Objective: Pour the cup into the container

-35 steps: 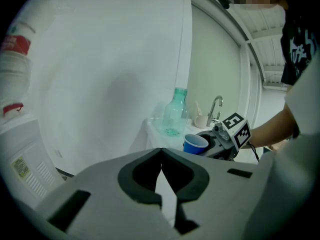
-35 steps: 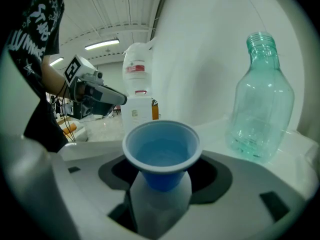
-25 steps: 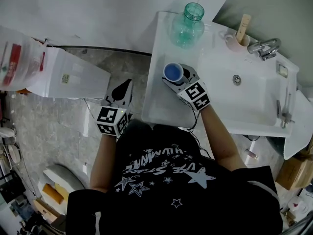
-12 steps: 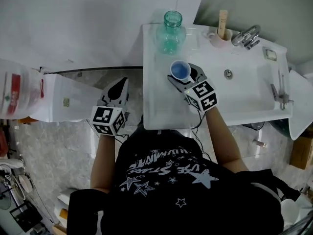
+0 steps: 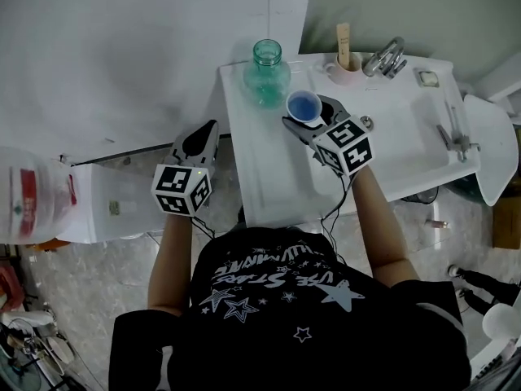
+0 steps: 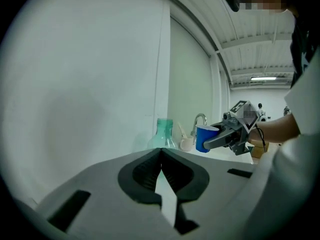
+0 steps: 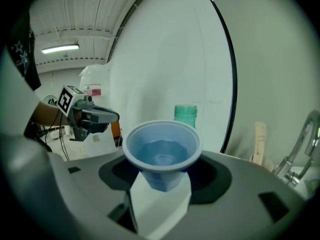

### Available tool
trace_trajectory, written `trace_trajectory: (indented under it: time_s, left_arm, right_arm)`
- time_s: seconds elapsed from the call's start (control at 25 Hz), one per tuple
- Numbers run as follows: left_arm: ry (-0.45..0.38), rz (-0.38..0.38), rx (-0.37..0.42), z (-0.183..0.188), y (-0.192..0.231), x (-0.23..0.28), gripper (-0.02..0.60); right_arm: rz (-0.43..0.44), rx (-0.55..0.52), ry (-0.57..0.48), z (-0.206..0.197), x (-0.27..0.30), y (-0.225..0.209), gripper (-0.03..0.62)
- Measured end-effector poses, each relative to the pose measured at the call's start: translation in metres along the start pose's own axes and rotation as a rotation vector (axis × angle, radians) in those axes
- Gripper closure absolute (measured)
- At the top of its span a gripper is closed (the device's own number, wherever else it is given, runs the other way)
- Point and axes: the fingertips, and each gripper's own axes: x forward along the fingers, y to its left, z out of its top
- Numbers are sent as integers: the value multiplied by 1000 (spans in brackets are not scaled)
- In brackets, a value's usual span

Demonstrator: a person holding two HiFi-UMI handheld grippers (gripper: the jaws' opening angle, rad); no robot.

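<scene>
A blue plastic cup [image 5: 304, 104] with liquid in it stands upright between the jaws of my right gripper [image 5: 307, 117], which is shut on it. It hangs over the white counter [image 5: 260, 165], just right of a teal glass bottle [image 5: 266, 72] with an open mouth. In the right gripper view the cup [image 7: 162, 151] fills the jaws and the bottle [image 7: 185, 115] rises behind it. My left gripper [image 5: 207, 133] is shut and empty, left of the counter's edge. Its view looks across at the bottle [image 6: 164, 134] and the held cup [image 6: 205, 137].
A sink basin [image 5: 407, 129] lies right of the cup, with a faucet [image 5: 383, 55] and a mug holding a wooden stick [image 5: 345, 62] at the back. A white box [image 5: 106, 206] and a plastic bag [image 5: 32, 206] stand on the floor at the left.
My right gripper has carried the cup toward the bottle, from in front of it to close beside it on the right. The left gripper has kept its place by the counter's edge.
</scene>
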Motion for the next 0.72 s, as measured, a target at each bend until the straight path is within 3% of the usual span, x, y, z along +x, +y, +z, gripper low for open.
trace_trajectory:
  time_s: [0.2, 0.72]
  left_arm:
    - [-17, -48, -4, 19, 8, 17, 569]
    - [-57, -145, 23, 62, 36, 68, 569]
  right_arm:
    - [-21, 5, 27, 16, 0, -11, 310]
    - [-171, -24, 57, 66, 7, -64, 319]
